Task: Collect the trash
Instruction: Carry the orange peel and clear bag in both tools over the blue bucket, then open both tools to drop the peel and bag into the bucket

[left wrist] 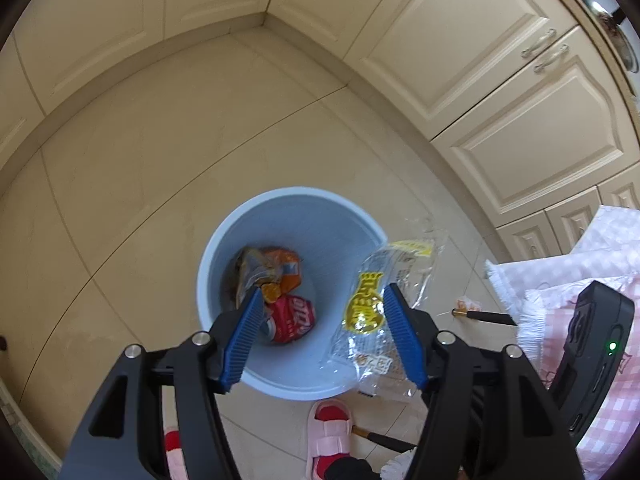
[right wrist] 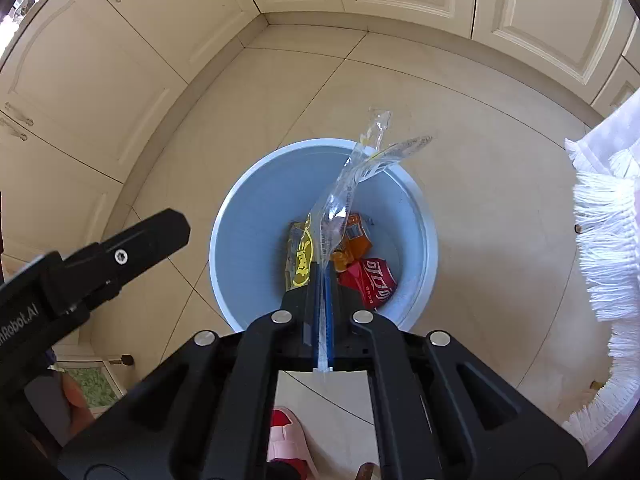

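One clear yellow-printed wrapper (right wrist: 340, 208) clamped in right tongs (right wrist: 322, 300), left tongs (left wrist: 320, 336) apart, over blue bin (left wrist: 256, 216)

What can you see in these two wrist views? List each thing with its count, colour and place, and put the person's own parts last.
bin: one, pale blue, on the floor.
can: one, red, crushed, inside the bin.
orange wrapper: one, inside the bin.
clear wrapper: one, yellow print, over the bin.
cabinets: cream, along the walls.
cloth: pink checked, white fringe, at the right.
slippers: pink, red socks, by the bin.
left gripper: open, empty.
right gripper: shut on the clear wrapper.
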Motion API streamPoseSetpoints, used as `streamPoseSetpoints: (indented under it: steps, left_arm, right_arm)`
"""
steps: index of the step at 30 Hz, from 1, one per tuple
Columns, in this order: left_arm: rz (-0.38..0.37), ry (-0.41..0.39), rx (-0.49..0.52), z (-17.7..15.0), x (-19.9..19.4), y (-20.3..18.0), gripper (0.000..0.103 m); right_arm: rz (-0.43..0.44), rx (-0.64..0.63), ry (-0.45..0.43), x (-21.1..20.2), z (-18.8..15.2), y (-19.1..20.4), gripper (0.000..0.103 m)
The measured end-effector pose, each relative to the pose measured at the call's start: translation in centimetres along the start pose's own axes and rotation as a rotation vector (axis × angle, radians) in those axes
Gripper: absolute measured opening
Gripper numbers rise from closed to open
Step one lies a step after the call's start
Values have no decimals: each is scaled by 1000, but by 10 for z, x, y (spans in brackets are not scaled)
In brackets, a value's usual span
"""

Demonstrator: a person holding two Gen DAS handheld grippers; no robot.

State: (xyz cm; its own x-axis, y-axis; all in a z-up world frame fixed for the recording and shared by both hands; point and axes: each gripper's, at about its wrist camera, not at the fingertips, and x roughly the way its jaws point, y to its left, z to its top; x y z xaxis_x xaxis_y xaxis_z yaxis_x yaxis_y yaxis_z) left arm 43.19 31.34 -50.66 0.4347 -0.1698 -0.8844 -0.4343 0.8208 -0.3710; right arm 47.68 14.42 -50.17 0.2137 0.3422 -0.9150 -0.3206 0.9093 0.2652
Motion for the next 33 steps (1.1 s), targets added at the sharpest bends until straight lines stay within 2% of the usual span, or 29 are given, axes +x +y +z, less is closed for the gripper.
streamPoseSetpoints:
  steps: [6,16,19,21,23,29,31,33]
  left_arm:
    - [44,48,-36,-1,6,12,62]
    - [46,65,-26,0,7,10,62]
    - [40,62,-27,2,4,12,62]
    - [40,62,-23,1,3,12,62]
    - [41,62,-22,1,3,11,62]
    - [40,58,-16,2,-2,9,62]
    - [40,53,-9,3,-7,8,62]
    - [41,48,-3,4,-11,5,62]
  right_arm:
    - [1,2,-6,-1,-1,-3,3]
    - [-42,-7,-14,2,0,1,5]
    - [-59,-15,-16,3,1,2,12]
    - [-60,-14,-11,3,0,0,24]
    - [-62,-12,-9,4,0,-1,29]
    - [-66,-10,-4,3,0,-5,31]
    - [-73,-11,-10,1,2,-5,34]
    - [-78,-15,-24,-2,2,-3,43]
